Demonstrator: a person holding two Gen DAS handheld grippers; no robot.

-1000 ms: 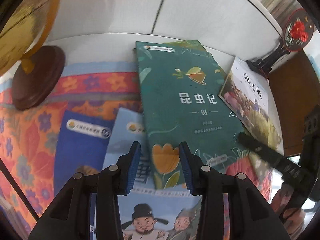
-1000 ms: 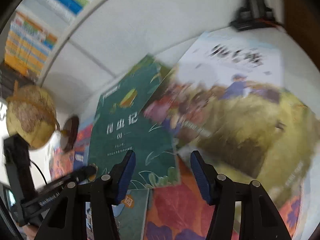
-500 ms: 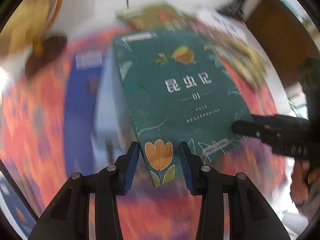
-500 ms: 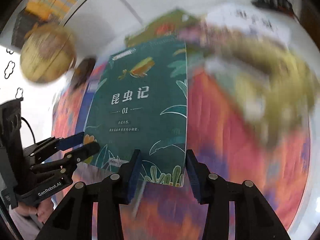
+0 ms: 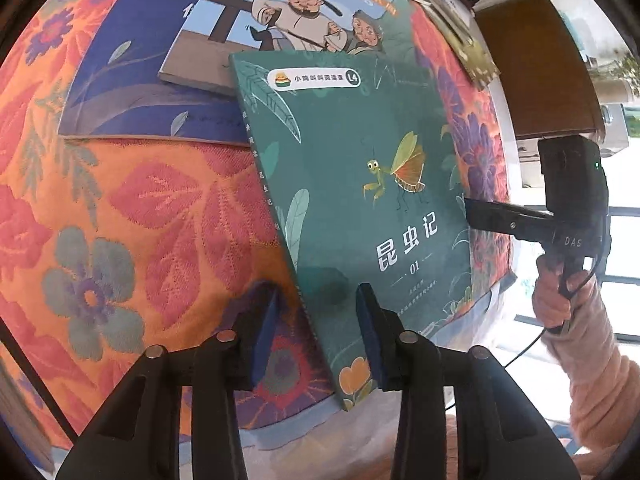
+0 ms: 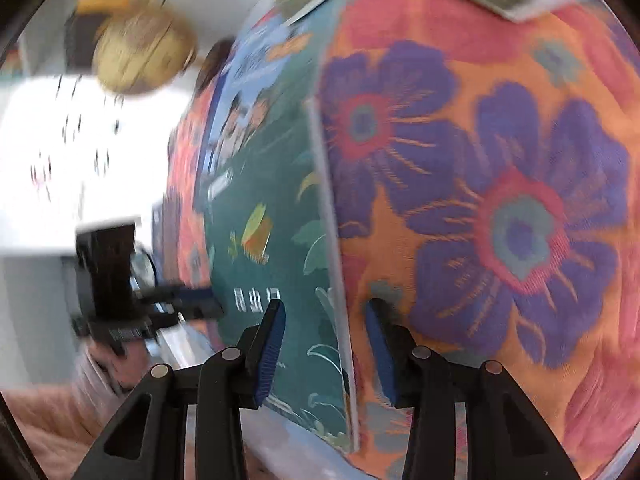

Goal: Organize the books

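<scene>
A green book with a mantis on its cover (image 5: 360, 208) is held tilted above the flowered cloth (image 5: 132, 216). My left gripper (image 5: 316, 340) straddles its spine edge near the bottom corner, jaws apart with a gap on each side. My right gripper (image 6: 324, 344) straddles the opposite page edge of the same green book (image 6: 276, 216), jaws also apart. The right gripper also shows in the left wrist view (image 5: 496, 216) at the book's right edge. Whether either grips the book firmly is unclear.
A light blue book with two cartoon men (image 5: 280, 24) lies on a dark blue book (image 5: 132, 80) at the far side. More books (image 5: 460, 20) lie at the far right. A globe (image 6: 140, 52) stands by the wall.
The green book has been lifted off the pile and carried toward the near side of the cloth, between both grippers. Both views have swung down toward the cloth.
</scene>
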